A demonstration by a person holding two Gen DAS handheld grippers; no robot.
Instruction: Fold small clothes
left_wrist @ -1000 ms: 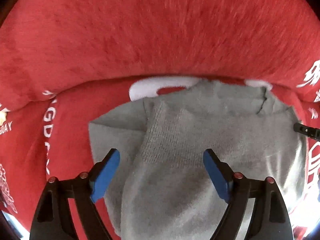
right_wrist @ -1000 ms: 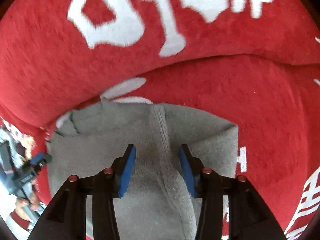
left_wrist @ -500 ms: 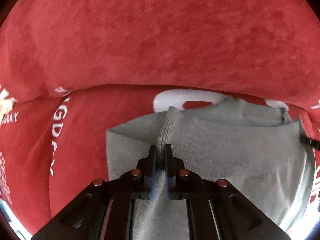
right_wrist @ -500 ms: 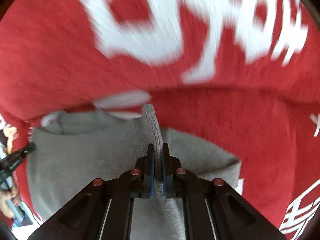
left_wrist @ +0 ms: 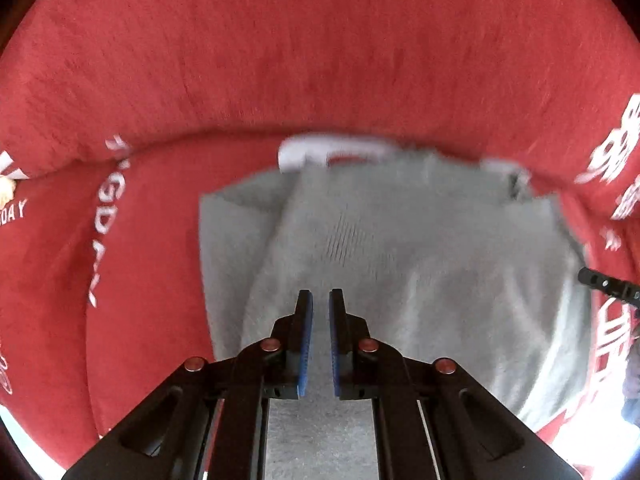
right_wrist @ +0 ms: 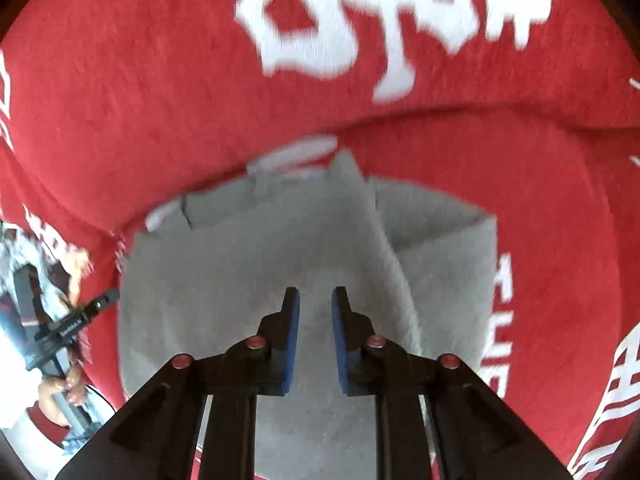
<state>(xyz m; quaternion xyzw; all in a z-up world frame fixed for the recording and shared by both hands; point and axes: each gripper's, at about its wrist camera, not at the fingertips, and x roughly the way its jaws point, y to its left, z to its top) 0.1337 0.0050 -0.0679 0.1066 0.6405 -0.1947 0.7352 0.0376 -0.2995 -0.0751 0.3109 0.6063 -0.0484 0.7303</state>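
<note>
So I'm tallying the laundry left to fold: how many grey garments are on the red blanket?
1. The grey knit garment lies on the red blanket, in front of both sets of jaws; the right wrist view shows the same piece. Anything underneath it would be hidden.

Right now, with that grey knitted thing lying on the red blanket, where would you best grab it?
Probably the raised ridge where the grey garment folds over itself, coming straight down from above with the jaws astride it. Elsewhere the knit lies flat on the red blanket, leaving nothing to pinch.
</note>
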